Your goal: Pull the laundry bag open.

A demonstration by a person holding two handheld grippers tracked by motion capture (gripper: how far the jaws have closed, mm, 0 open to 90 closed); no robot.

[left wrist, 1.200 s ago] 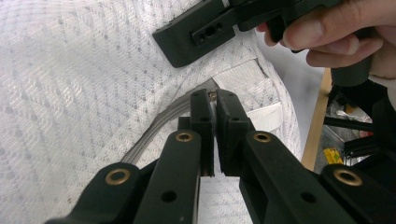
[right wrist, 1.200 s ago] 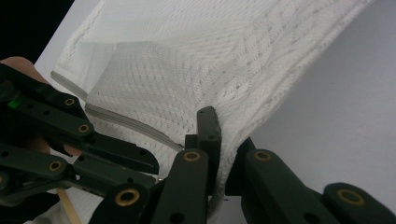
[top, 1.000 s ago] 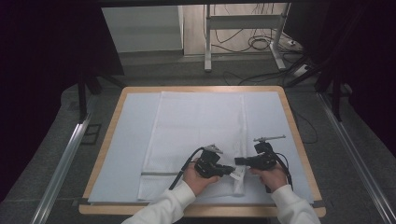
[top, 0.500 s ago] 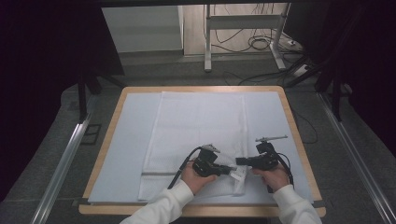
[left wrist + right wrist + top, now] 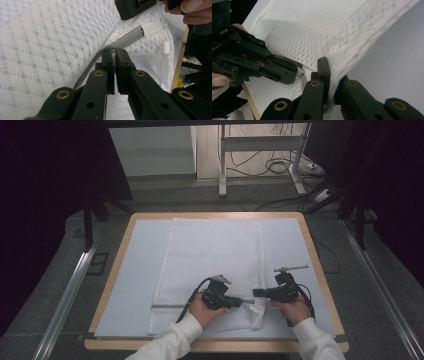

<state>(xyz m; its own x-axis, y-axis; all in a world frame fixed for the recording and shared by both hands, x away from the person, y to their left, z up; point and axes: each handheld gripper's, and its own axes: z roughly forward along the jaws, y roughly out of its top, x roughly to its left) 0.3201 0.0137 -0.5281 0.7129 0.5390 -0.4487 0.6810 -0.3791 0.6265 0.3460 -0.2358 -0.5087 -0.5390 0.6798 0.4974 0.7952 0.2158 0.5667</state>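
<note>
Two closed grips are seen at the near right corner of the white mesh-fabric zippered cover (image 5: pixel 210 255) lying flat on the pale blue table mat (image 5: pixel 130 270): the small metal zipper pull (image 5: pixel 113 50) is pinched by the left gripper (image 5: pixel 245 302) and the fabric edge by the right gripper (image 5: pixel 256 292), so the light, limp cloth is judged best held taut beside the grey zipper (image 5: pixel 127 41).

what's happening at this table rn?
A person is working a zipper on a white mesh cover that lies flat on the table. The left hand-held gripper is shut on the zipper pull. The right hand-held gripper is shut on the cover's edge at the near right corner, facing the left one.
</note>
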